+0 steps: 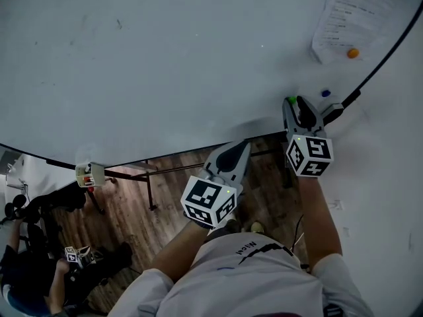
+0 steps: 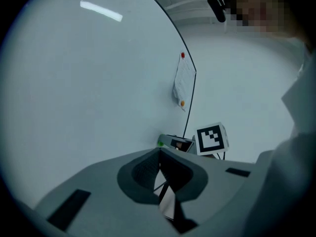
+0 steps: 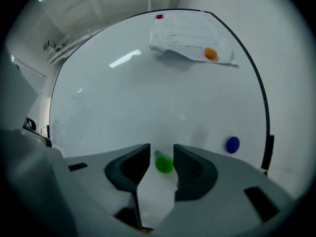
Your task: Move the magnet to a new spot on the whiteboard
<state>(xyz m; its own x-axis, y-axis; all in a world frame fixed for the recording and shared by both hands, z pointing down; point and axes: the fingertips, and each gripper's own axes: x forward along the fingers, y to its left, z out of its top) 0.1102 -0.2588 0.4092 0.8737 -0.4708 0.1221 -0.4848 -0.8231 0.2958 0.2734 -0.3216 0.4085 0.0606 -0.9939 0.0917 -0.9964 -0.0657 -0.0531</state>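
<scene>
A small round green magnet [image 3: 164, 164] sits on the whiteboard [image 3: 148, 93] between the jaws of my right gripper [image 3: 162, 157]. The jaws stand open around it, with a clear gap on its left side, and it lies close to the right pad. In the head view the same magnet [image 1: 291, 100] shows at the tip of the right gripper [image 1: 297, 103], near the board's lower right edge. My left gripper [image 1: 246, 145] hangs below the board's edge, shut and with nothing in it; its jaws meet at the tips [image 2: 159, 152]. From there the green magnet [image 2: 160, 143] is just visible.
A blue magnet [image 3: 232, 144] sits right of the green one. A paper sheet [image 3: 187, 33] is pinned higher up by an orange magnet [image 3: 211, 54] and a red magnet [image 3: 159, 17]. The board's black frame [image 1: 386, 51] runs close on the right. Wooden floor [image 1: 165, 197] lies below.
</scene>
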